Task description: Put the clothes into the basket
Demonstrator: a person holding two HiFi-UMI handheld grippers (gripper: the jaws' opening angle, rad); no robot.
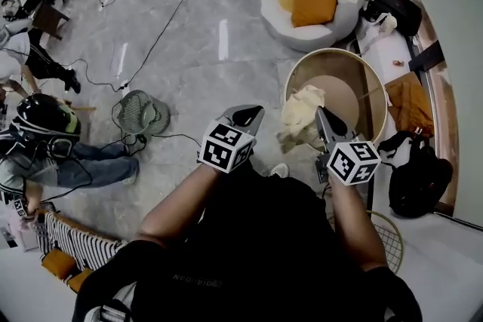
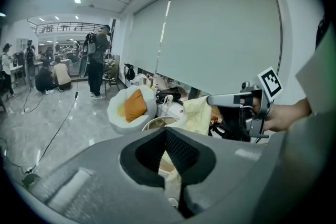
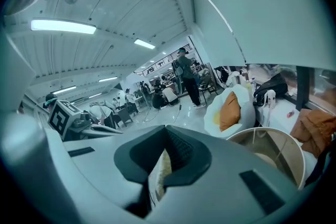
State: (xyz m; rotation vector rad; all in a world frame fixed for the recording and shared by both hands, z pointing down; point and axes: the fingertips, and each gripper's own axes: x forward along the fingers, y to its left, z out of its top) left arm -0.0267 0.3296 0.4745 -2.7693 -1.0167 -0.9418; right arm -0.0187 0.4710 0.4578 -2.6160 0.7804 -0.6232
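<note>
Basket (image 1: 361,73): open-topped, upper right of centre in the head view. Pale yellow garment (image 1: 300,111): hangs at the basket's near-left rim, part over the opening, not yet dropped in. My right tool (image 1: 321,115): clamped narrow on the garment. My left tool (image 1: 247,115): likewise narrow, pale fabric pinched in its throat. Recommendation: carry both tools over the basket's centre, lower the cloth past the rim, then release together so no hem drapes outside.
</note>
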